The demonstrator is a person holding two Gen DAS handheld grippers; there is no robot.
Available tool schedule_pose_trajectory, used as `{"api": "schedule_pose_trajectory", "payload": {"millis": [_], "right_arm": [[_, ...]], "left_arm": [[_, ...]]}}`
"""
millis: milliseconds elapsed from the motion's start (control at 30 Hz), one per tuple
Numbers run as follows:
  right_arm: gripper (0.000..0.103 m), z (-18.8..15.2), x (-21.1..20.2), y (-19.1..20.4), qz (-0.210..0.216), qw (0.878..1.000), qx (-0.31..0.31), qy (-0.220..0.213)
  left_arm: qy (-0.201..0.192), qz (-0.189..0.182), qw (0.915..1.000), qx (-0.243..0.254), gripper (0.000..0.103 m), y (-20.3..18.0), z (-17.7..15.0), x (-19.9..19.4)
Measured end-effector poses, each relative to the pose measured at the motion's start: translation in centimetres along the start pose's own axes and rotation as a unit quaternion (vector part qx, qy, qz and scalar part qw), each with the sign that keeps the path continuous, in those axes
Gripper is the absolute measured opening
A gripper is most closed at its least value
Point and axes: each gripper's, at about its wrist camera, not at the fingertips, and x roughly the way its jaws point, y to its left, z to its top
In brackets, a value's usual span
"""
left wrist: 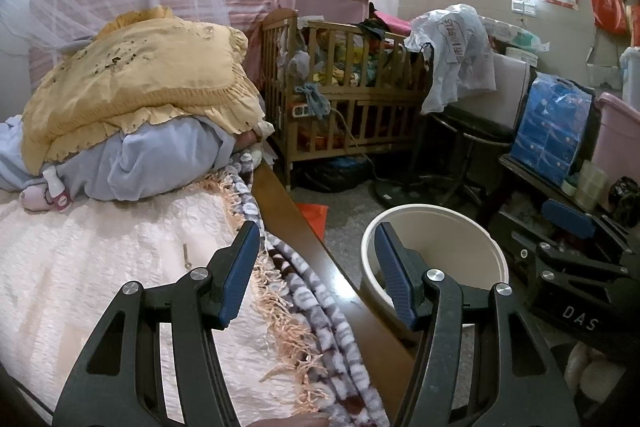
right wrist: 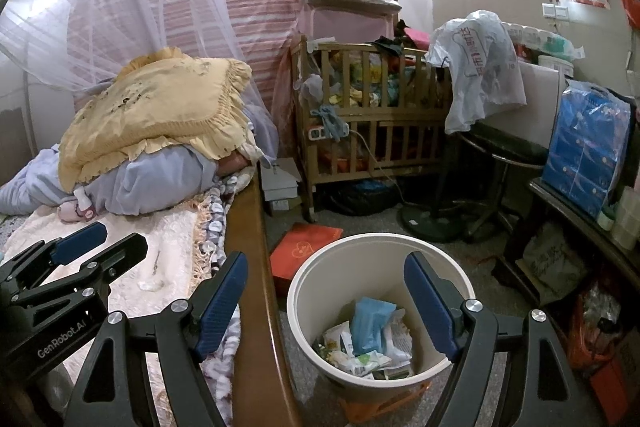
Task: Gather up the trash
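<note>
A cream round trash bin (right wrist: 312, 279) stands on the floor beside the bed; it also shows in the left wrist view (left wrist: 472, 227). Inside lie a blue wrapper (right wrist: 370, 323) and several crumpled packets (right wrist: 360, 359). My right gripper (right wrist: 328, 303) is open and empty above the bin's mouth. My left gripper (left wrist: 316, 267) is open and empty above the bed's edge, left of the bin. A small screw-like piece (left wrist: 185, 254) lies on the bedspread ahead of the left gripper. The left gripper shows in the right wrist view (right wrist: 68, 259), and the right one in the left wrist view (left wrist: 580, 247).
The wooden bed rail (right wrist: 256, 267) runs between the bed and the bin. A pile of bedding with a yellow pillow (left wrist: 140, 83) sits on the bed. A wooden crib (right wrist: 372, 123), a stool (right wrist: 500, 151), a red box (right wrist: 300, 251) and a cluttered low table (right wrist: 580, 211) surround the floor.
</note>
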Motion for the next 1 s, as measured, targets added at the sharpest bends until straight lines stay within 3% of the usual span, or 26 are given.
{"api": "schedule_pose_trajectory", "payload": {"millis": [1000], "right_arm": [[0.081, -0.9, 0.9, -1.0, 0.001, 1.0, 0.001, 0.015]], "left_arm": [[0.008, -0.006, 0.9999, 0.0, 0.058, -1.0, -0.8, 0.4]]}}
